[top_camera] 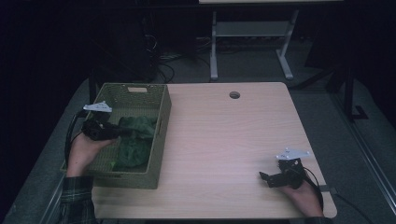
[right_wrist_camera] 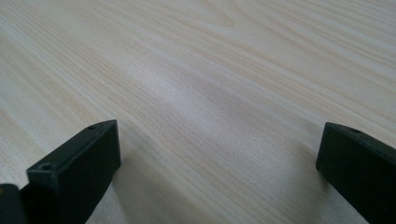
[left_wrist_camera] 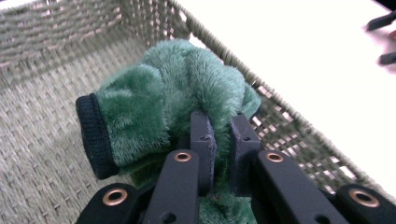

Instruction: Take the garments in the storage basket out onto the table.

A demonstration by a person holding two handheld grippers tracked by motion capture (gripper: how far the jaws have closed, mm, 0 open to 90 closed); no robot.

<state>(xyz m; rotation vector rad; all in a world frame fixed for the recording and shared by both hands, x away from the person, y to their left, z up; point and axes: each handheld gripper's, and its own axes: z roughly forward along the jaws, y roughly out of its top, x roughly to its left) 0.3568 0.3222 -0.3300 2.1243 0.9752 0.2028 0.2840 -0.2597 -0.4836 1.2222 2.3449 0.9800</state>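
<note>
A green fleece garment (top_camera: 135, 140) lies bunched in the woven basket (top_camera: 161, 135) at the table's left. My left gripper (top_camera: 122, 132) reaches into the basket and is shut on a fold of that green fleece garment (left_wrist_camera: 177, 93); its two pads pinch the plush fabric between them. A dark ribbed cuff (left_wrist_camera: 95, 135) sticks out to the left of the grip. My left gripper (left_wrist_camera: 223, 128) holds the bundle above the basket floor. My right gripper (top_camera: 266, 177) rests near the table's front right corner, jaws wide apart. In its own view my right gripper (right_wrist_camera: 219, 140) has bare wood between its fingers.
The basket's woven wall (left_wrist_camera: 280, 116) runs close along the right of the held fabric. The wooden tabletop (top_camera: 233, 140) has a cable hole (top_camera: 234, 95) near its far edge. A desk frame (top_camera: 252, 42) stands on the floor behind.
</note>
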